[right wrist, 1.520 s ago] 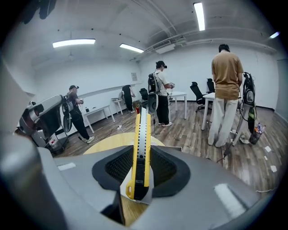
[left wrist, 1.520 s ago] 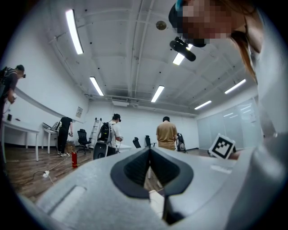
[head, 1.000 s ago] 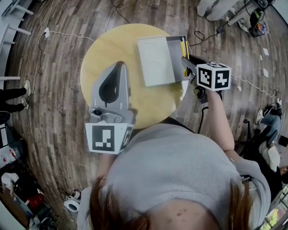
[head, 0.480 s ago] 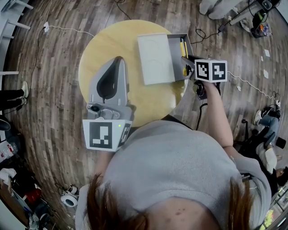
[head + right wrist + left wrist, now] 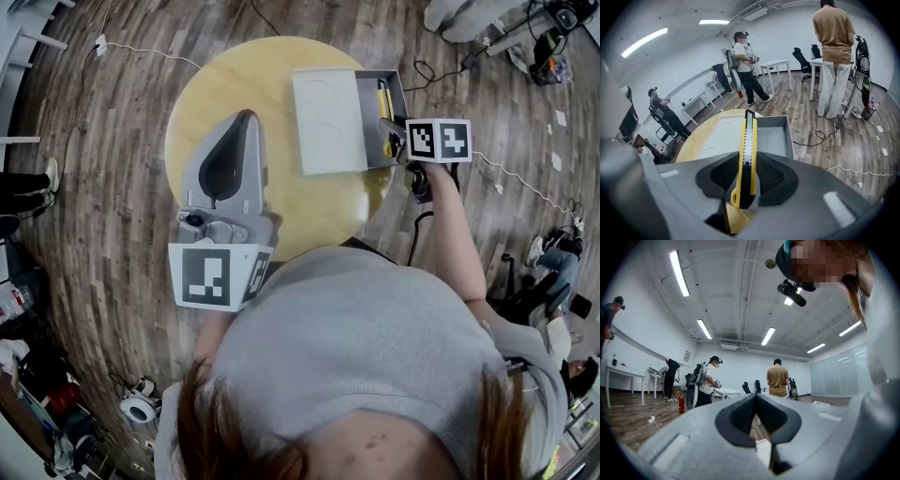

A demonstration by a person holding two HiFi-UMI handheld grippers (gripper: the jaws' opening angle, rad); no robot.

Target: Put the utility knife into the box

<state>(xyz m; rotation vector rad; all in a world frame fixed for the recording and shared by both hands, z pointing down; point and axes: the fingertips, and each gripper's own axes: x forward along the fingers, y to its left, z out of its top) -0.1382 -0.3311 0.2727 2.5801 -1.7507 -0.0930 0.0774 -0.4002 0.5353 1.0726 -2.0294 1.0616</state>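
A yellow utility knife (image 5: 748, 136) is clamped upright between the pads of my right gripper (image 5: 746, 161), its far end reaching over the open grey box (image 5: 774, 137). In the head view the right gripper (image 5: 388, 133) sits at the box's near right corner, and the knife (image 5: 381, 101) lies along the inside of the box (image 5: 398, 94). My left gripper (image 5: 242, 120) hovers over the left half of the round yellow table (image 5: 253, 75), jaws shut and empty. In the left gripper view the left gripper (image 5: 756, 398) points out across the room.
A white lid (image 5: 326, 122) lies flat on the table just left of the box. Cables (image 5: 150, 58) run over the wooden floor around the table. Several people (image 5: 831, 56) and desks stand farther off in the room.
My right gripper with the knife has edged slightly farther along the box. The left gripper has hardly moved over the table.
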